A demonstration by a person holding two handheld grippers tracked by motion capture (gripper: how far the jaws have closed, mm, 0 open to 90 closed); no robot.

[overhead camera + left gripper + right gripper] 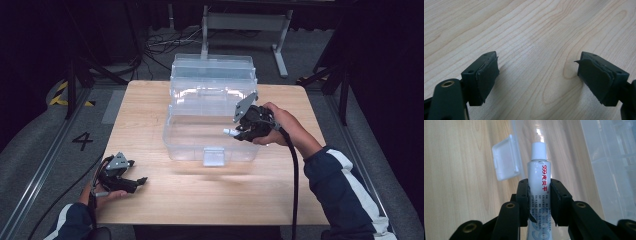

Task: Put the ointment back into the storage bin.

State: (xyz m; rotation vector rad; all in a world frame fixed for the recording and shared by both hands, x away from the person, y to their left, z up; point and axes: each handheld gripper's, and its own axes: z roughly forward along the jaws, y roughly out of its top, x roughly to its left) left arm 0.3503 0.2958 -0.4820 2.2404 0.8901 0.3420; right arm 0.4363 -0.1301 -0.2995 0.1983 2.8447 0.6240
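The right gripper (539, 202) clamps a white tube (538, 173) above the clear box (210, 145) (left gripper (537, 75) gapes over bare table (531, 30)).

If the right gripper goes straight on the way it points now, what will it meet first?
Probably the clear plastic box: the right gripper holds a white tube whose cap points across the box's interior toward its latch wall; depth is unclear.

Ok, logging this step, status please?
Right gripper shut on white screw-cap tube, above clear plastic box. Left gripper open, over wooden table. Nothing blocking.
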